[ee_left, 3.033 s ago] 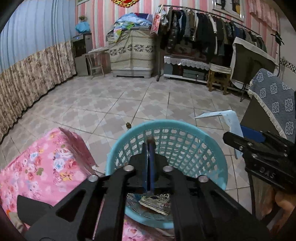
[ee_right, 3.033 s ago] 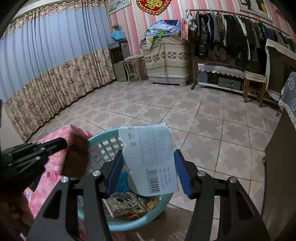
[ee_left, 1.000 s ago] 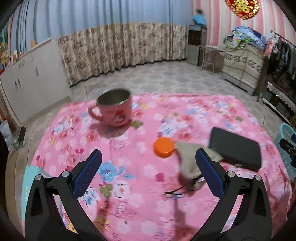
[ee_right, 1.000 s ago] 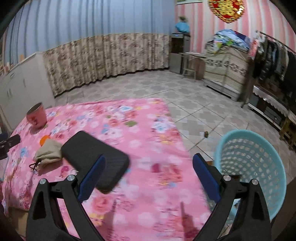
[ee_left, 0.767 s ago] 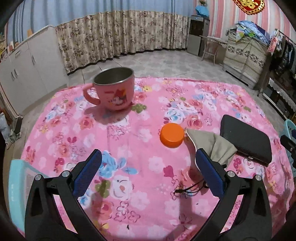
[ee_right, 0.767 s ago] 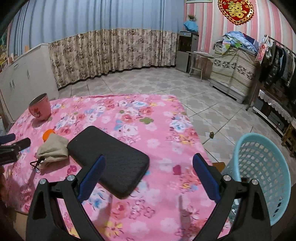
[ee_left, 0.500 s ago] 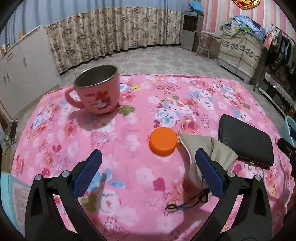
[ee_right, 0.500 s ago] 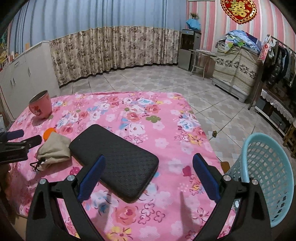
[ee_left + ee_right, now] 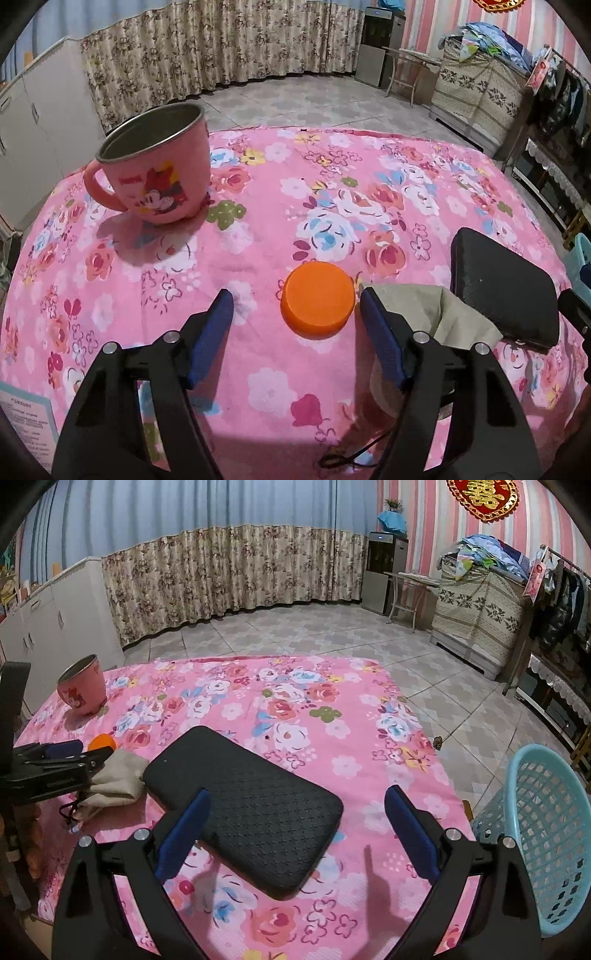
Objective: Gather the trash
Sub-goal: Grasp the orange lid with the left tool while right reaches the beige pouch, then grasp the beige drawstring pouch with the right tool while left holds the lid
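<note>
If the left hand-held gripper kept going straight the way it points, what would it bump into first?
Most likely the orange cap, which lies just ahead between the fingers of the left hand-held gripper, whose jaws have just been closing, not yet touching it. Depth is hard to judge.

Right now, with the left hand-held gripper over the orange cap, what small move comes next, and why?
Probably ease the left hand-held gripper forward and down around the orange cap. Its jaws have just been closing, but the cap still lies ahead of the pads, untouched.

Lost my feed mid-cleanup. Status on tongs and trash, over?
Left tongs open, just been closing, orange cap between them, untouched. Right tongs open, empty, over black case. Beige pouch crowds the cap.
</note>
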Demonstrator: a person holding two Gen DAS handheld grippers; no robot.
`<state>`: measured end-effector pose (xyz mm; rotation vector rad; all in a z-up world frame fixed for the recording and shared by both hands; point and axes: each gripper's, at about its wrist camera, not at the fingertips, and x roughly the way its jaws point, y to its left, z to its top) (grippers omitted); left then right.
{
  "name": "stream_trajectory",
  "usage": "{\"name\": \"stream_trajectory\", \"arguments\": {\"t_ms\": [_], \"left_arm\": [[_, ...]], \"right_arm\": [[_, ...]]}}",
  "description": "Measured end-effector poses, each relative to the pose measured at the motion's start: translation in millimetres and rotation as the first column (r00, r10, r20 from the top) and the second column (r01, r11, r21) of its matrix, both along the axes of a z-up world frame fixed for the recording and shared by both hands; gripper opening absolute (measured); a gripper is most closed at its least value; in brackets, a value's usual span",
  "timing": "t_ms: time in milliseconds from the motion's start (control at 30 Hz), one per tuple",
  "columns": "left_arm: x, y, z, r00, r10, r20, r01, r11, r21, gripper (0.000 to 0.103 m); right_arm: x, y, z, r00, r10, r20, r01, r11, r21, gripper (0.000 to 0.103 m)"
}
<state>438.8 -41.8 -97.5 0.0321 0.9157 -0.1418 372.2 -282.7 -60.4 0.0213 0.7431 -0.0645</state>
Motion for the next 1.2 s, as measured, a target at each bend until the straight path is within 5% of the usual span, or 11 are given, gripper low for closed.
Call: {"name": "stream_trajectory", "arguments": {"t_ms": [67, 167, 567, 967, 1200], "left_arm": [[1.4, 1.1, -0.6, 1.000, -0.001, 0.002, 0.001, 1.000, -0.012, 0.068], [0.3, 2.0, 1.1, 0.999, -0.030, 0.012, 0.030, 1.000, -0.007, 0.040], [-39.4, 44.0, 34.8, 0.995, 0.043, 0.085, -0.044, 0.999, 0.010, 0.040], [-59.2, 101.4, 41.9, 0.988, 0.136, 0.076, -0.133, 0.990, -0.051, 0.040], [-63.9, 101.5, 46.6, 0.987, 0.127, 0.094, -0.124, 0.991, -0.040, 0.040]], "right_arm": [[1.5, 4.1, -0.8, 1.000, 0.008, -0.002, -0.008, 1.000, 0.008, 0.093], [2.4, 14.2, -2.5, 1.000, 0.027, -0.005, -0.027, 1.000, -0.006, 0.093], [1.9, 65.6, -3.5, 0.992, 0.122, 0.000, -0.122, 0.992, -0.016, 0.093], [8.3, 128.3, -12.1, 0.970, 0.240, -0.018, -0.241, 0.969, -0.046, 0.092], [10.6, 146.1, -18.0, 0.947, 0.320, -0.044, -0.321, 0.947, -0.023, 0.051]]}}
